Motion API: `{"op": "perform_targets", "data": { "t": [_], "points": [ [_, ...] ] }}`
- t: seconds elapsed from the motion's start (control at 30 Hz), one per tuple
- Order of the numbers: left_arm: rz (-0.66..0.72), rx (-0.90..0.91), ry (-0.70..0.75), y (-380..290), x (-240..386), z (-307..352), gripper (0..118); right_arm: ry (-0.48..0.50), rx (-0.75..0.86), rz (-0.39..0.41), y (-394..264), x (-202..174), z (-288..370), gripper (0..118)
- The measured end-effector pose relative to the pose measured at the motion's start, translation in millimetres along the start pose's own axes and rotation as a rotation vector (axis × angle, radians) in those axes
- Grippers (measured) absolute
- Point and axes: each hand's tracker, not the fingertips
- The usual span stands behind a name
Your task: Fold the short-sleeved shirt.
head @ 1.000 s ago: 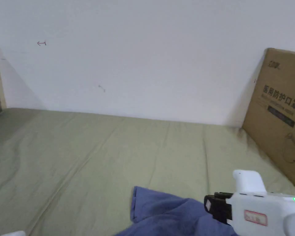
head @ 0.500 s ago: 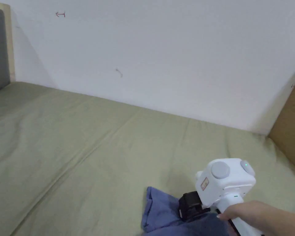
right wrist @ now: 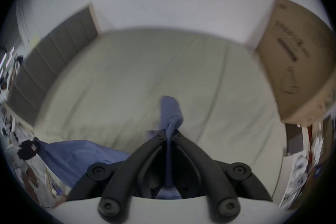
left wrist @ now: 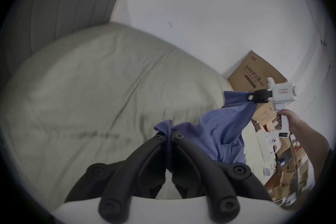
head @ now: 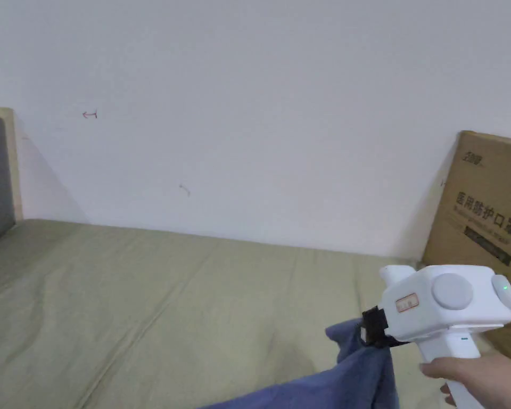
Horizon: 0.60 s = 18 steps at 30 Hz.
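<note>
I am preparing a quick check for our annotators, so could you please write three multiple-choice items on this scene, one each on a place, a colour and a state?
1. Where does the cardboard box stand?
A. at the right, by the wall
B. in the middle of the bed
C. at the left, by the headboard

2. What colour is the shirt?
A. red
B. blue
C. white

3. How is the right gripper?
A. open
B. shut on nothing
C. shut on the shirt

Key: 1 A, it leans at the bed's right edge; 2 B, the cloth is blue; 3 C, cloth sits between its closed jaws.
</note>
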Motion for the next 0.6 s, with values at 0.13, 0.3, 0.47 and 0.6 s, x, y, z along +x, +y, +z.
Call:
{"op": "perform_targets", "data": {
  "t": [0.13, 0.3, 0.47, 0.6],
  "points": [
    [-0.086, 0.078, -0.022, 59, 31, 46, 3, 0.062, 0.137, -0.092, 10, 13, 119, 1],
    [-0.244, 0.17, 0.026, 132, 84, 103, 3, 0.03, 0.271, -0.081, 16, 4, 240, 1],
    [-0.283, 0.229, 0.027, 195, 124, 147, 3, -0.01, 0.388, -0.081, 36, -1, 325, 1],
    [-0.259, 0.281, 0.032, 240, 141, 166, 3, -0.02, 0.426, -0.119, 60, -2, 359, 1]
  ]
}}
